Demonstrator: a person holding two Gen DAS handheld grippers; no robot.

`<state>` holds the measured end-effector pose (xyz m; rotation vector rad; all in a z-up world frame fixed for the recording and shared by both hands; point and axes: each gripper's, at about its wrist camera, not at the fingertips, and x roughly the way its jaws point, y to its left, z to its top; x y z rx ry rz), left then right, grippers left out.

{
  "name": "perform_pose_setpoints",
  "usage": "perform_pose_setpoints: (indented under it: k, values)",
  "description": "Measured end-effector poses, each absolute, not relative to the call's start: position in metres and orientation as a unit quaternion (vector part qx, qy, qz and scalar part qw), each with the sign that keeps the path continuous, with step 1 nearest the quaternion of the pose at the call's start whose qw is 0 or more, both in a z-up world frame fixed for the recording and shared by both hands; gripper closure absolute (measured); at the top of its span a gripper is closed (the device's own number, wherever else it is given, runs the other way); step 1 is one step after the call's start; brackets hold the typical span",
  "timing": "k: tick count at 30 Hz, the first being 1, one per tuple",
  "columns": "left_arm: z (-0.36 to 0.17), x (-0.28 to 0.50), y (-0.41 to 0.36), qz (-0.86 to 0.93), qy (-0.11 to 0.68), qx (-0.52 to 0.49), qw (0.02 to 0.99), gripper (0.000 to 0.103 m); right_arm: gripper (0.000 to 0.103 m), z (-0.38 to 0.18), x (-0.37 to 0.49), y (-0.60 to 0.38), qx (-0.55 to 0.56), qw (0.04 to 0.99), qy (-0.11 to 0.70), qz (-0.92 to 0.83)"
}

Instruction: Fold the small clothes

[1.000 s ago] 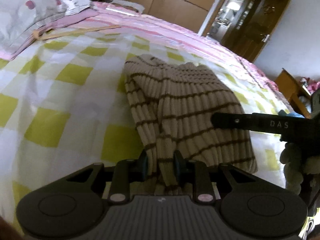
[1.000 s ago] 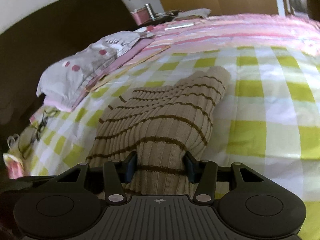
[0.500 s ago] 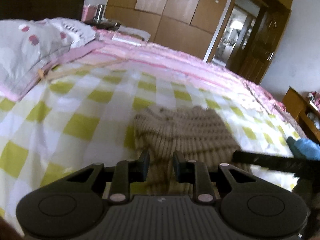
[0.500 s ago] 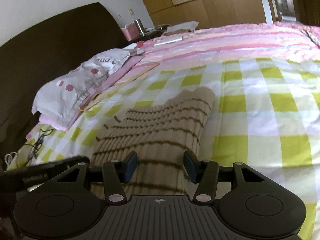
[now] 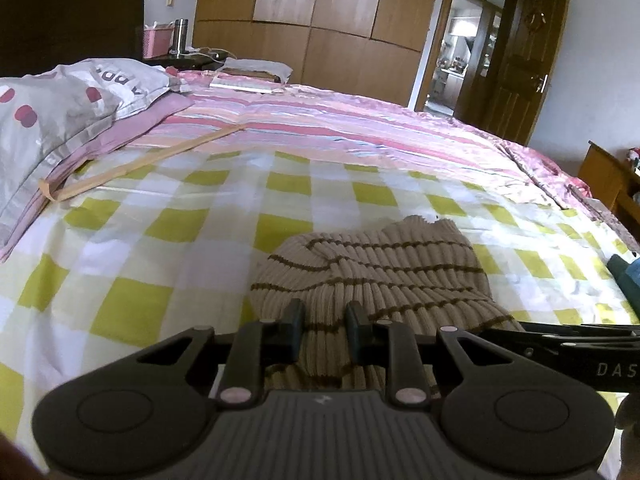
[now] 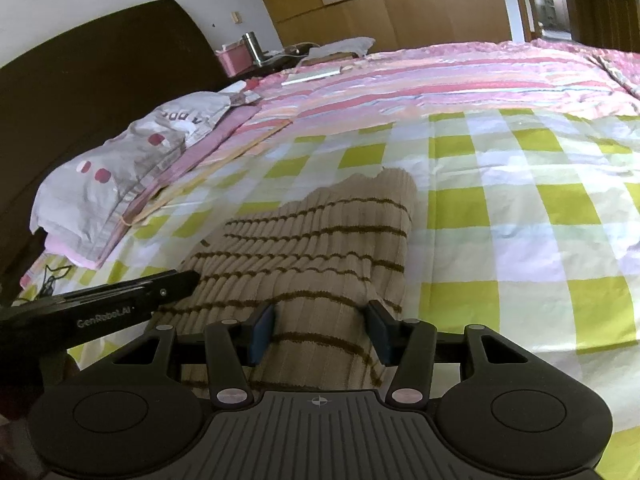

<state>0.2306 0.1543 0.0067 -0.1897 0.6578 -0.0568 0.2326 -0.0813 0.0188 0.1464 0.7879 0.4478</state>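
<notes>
A beige ribbed sweater with brown stripes (image 5: 376, 276) lies on the yellow-and-white checked bedsheet (image 5: 132, 248). My left gripper (image 5: 323, 330) is shut on a fold of the sweater's near edge and lifts it. My right gripper (image 6: 320, 332) holds the sweater's near edge (image 6: 312, 248) between its wider-set fingers, also raised. The right gripper's body (image 5: 580, 348) shows at the right of the left wrist view; the left gripper's body (image 6: 100, 304) shows at the left of the right wrist view. The sweater's near part curls over toward its far part.
Grey spotted pillows (image 5: 52, 120) lie at the bed's head on the left. A pink striped quilt (image 5: 340, 128) covers the far half of the bed. A nightstand with a pink box (image 5: 158, 42) and flask stands behind. A wooden cabinet (image 5: 608, 176) stands right.
Both grippers have risen and moved forward with the sweater's near edge, so the sweater now looks shorter and bunched. The views tilted up, showing more of the room.
</notes>
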Motion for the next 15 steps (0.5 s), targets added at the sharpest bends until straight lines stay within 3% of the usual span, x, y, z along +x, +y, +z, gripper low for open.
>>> perform_pose_setpoints:
  k: [15]
  values:
    - [0.030, 0.153, 0.144, -0.065, 0.326, -0.097, 0.938, 0.072, 0.053, 0.047, 0.169, -0.084, 0.024, 0.905, 0.355, 0.232]
